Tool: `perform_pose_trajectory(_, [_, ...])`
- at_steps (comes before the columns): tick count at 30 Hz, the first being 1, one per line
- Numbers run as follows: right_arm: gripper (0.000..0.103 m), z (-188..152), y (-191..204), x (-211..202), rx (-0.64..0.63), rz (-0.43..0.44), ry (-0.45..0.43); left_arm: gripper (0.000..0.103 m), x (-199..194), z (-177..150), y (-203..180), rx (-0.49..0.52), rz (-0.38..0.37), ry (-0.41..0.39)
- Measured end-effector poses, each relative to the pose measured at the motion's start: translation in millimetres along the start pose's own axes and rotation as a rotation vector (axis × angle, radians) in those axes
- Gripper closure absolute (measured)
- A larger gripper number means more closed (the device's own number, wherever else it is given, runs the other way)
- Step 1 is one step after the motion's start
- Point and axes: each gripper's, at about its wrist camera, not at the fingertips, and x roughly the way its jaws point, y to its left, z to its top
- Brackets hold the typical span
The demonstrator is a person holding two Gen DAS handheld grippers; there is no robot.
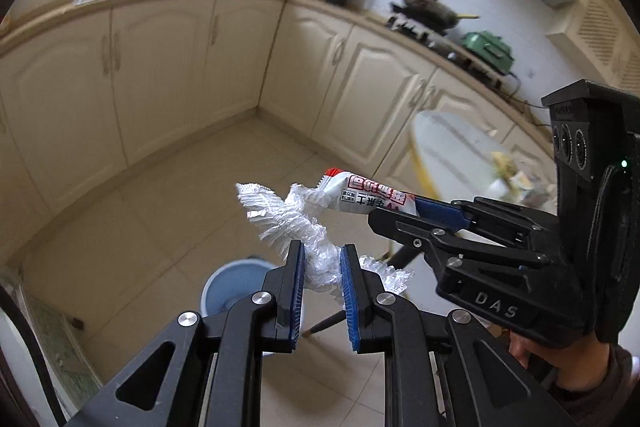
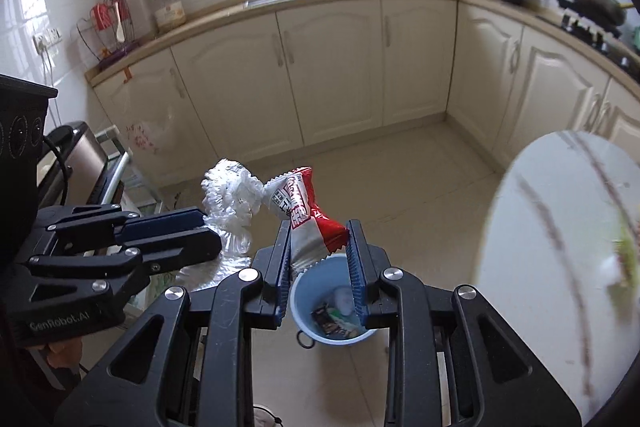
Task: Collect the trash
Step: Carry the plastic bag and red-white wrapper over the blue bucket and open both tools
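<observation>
The left gripper [image 1: 322, 269] pinches crinkled clear plastic [image 1: 296, 215]; the right gripper [image 2: 320, 259] clamps a red-and-white wrapper [image 2: 308, 223]. The blue bin [image 2: 308, 311] sits below the right gripper's fingers. Centre each gripper above the bin before letting go.

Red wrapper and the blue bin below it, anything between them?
Nothing: in the right wrist view, only open air separates the red wrapper from the blue bin.

The right gripper [image 1: 416, 217] is showing "DAS" in raised letters on its black body. The left gripper [image 2: 208, 227] is carrying "GenRobot.AI" on its side. The snack wrapper [image 2: 304, 215] is bearing large white Chinese characters on red, plus small black print too fine to read.
</observation>
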Motion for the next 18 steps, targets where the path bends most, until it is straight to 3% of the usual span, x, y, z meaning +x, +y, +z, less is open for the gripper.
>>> perform_pose_trajectory(7, [0.077, -27.4, -8.5, 122.1, 0.068, -0.014, 0.176, 0.089, 74.6, -16.1, 52.9, -0.088, 0.011, 0.153])
perform_pose_trajectory(9, [0.074, -37.2, -20.1, 153.2, 0.118, 0.021, 0.224, 0.089, 95.4, -19.5, 62.8, -0.1, 0.014, 0.189])
perform_pose_trajectory(13, [0.07, -53.9, -36.3, 189.7, 0.145, -0.007, 0.273, 0.089, 132.9, -20.8, 75.7, -0.1, 0.025, 0.254])
perform_pose_trajectory(18, [0.055, -69.6, -53.5, 208.2, 0.16, -0.047, 0.301, 0.089, 175.7, -9.9, 76.9, -0.114, 0.024, 0.303])
